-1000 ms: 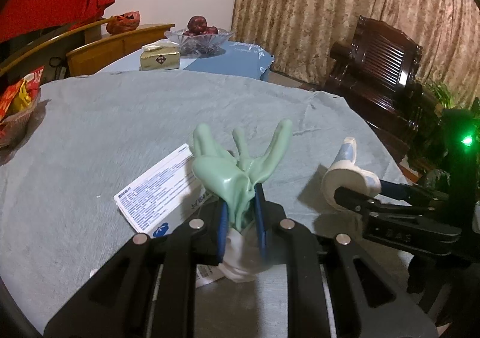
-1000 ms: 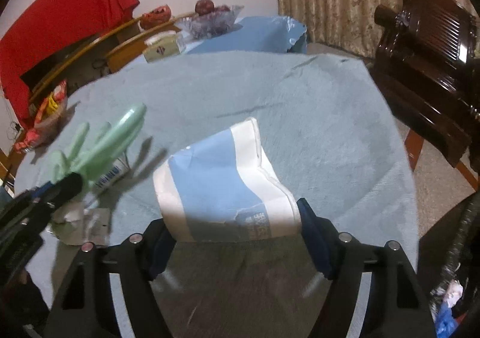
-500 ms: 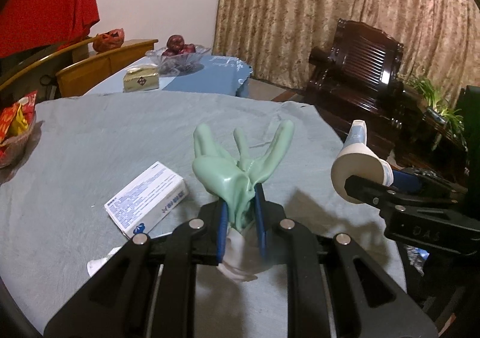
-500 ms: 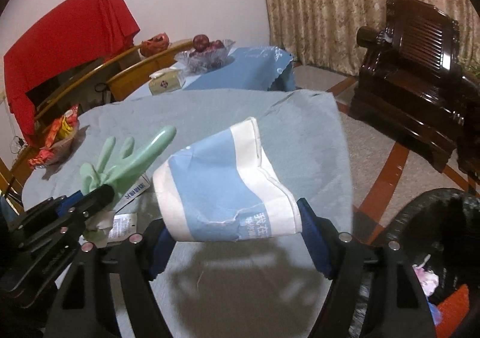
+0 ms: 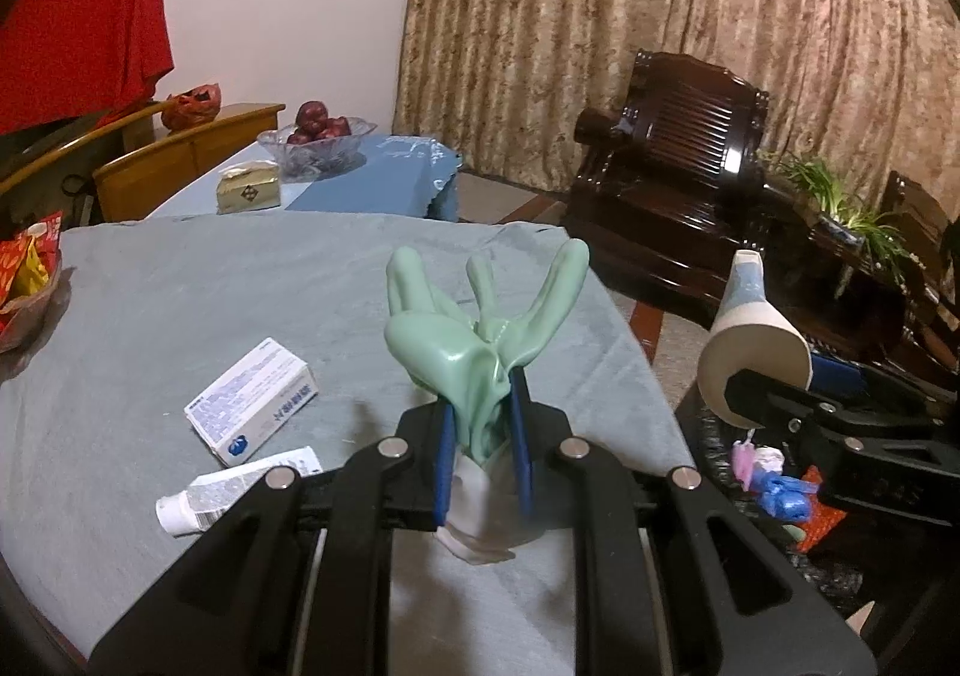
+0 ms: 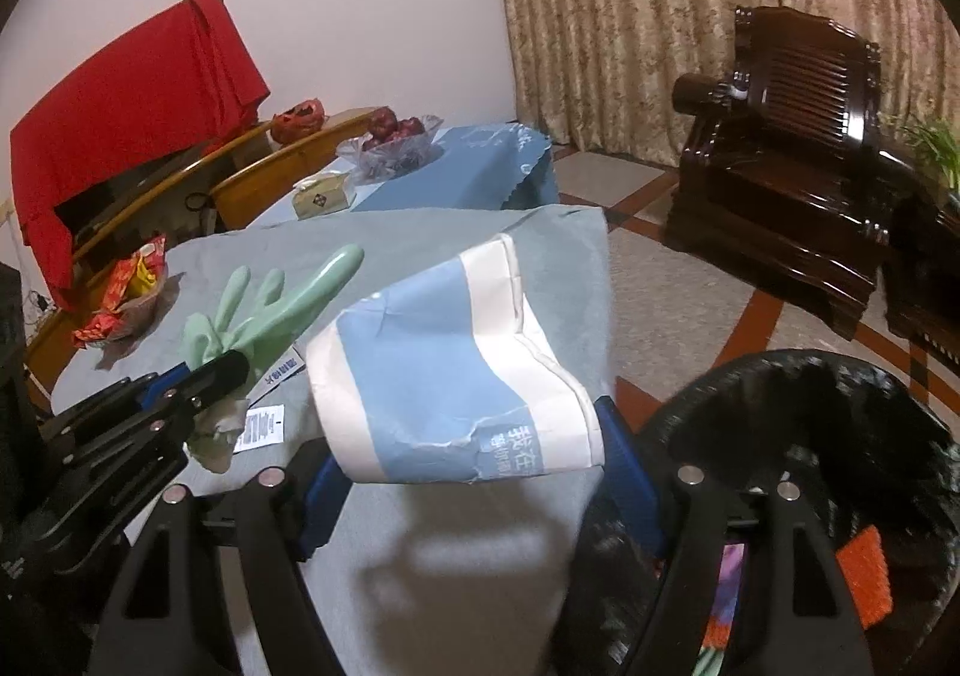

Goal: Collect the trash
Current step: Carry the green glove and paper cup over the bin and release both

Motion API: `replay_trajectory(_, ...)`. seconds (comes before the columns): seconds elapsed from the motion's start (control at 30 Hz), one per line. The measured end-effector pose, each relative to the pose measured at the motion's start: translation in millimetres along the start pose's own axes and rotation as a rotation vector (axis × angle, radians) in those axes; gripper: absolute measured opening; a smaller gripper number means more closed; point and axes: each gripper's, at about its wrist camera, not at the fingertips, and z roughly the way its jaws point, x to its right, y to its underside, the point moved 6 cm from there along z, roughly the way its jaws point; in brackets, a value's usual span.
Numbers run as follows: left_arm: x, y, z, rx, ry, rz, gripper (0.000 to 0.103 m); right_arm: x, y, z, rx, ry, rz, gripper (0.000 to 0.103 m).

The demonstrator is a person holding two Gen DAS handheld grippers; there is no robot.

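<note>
My left gripper (image 5: 483,436) is shut on a green rubber glove (image 5: 474,340), held above the grey-clothed table (image 5: 180,304) near its right edge; the glove also shows in the right wrist view (image 6: 264,316). My right gripper (image 6: 480,472) is shut on a crushed blue-and-white paper cup (image 6: 444,376), held at the table's edge beside a black-lined trash bin (image 6: 840,436). The cup also shows in the left wrist view (image 5: 750,340), over the bin (image 5: 774,490), which holds several bits of trash.
A white-and-blue medicine box (image 5: 252,400) and a small tube (image 5: 234,490) lie on the table. A snack basket (image 5: 24,286) sits at the left edge. A dark wooden armchair (image 5: 672,184) stands behind. A fruit bowl (image 5: 318,141) is on a far table.
Both grippers have moved back and to the right with their loads, off toward the table's edge. The trash bin has come into view beneath the cup.
</note>
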Motion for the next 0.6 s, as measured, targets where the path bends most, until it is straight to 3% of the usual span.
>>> replay_trajectory(0.6, 105, 9, -14, 0.0, 0.148, 0.109, 0.016, 91, 26, -82, 0.061, 0.142, 0.088, 0.074)
